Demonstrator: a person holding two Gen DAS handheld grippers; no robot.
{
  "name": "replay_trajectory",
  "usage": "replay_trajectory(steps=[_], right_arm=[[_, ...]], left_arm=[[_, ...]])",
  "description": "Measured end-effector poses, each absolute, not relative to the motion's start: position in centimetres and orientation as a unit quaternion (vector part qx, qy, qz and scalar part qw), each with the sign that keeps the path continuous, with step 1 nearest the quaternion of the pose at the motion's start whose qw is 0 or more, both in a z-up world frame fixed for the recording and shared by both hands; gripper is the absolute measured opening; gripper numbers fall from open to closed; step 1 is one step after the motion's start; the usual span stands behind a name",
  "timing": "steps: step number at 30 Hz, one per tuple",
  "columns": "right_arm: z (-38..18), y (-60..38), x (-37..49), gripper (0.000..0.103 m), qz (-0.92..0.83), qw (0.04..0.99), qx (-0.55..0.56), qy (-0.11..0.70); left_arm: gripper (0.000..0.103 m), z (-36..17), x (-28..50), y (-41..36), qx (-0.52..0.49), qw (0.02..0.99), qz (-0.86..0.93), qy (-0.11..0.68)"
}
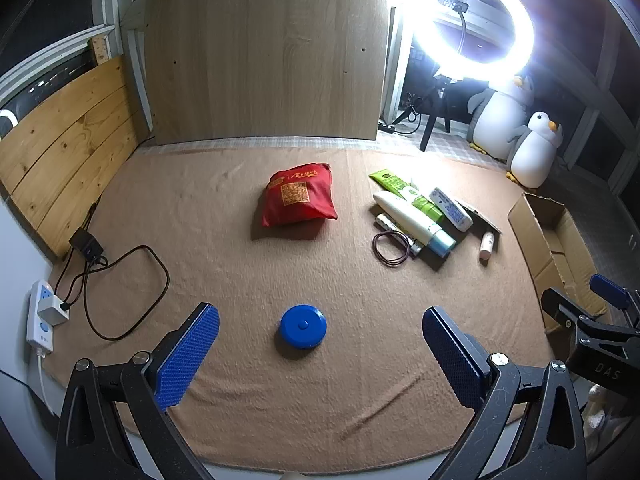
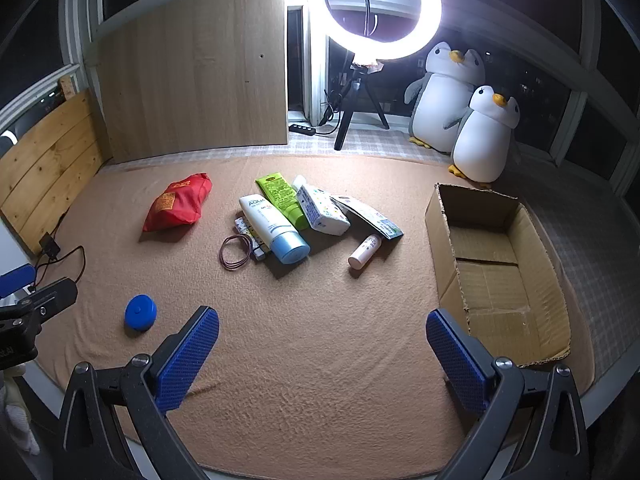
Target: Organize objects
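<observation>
Both grippers, left gripper (image 1: 320, 354) and right gripper (image 2: 322, 354), are hovering with jaws spread wide, holding nothing. The blue disc (image 1: 303, 326) is lying centred just ahead of the left jaws; its low, round profile risks slipping from the pads.

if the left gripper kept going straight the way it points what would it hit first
Most likely the blue round case, lying on the tan blanket between the open left gripper fingers; depth is uncertain.

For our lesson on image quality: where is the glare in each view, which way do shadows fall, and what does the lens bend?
Left wrist view: ring light flares at top right; the red bag casts its shadow toward the camera; the board bows. Right wrist view: the glare sits at top centre; the tube shadows forward; the window frames curve.
</observation>
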State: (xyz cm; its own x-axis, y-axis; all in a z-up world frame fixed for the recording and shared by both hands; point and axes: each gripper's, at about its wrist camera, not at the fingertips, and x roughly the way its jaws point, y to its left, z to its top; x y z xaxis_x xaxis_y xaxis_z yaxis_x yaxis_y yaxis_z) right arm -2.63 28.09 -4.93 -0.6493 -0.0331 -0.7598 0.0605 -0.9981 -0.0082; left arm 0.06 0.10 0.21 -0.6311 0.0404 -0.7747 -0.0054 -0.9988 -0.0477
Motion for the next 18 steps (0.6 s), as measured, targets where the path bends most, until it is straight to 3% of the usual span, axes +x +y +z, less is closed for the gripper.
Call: replay_trajectory(steps=[18], right_arm=[[-5.37, 28.43, -2.83, 0.103, -0.904, 0.026, 0.426, 0.013]], left_arm=[[0.103, 0.11, -0.29, 0.37, -0.432, 0.013, 0.901, -0.018]])
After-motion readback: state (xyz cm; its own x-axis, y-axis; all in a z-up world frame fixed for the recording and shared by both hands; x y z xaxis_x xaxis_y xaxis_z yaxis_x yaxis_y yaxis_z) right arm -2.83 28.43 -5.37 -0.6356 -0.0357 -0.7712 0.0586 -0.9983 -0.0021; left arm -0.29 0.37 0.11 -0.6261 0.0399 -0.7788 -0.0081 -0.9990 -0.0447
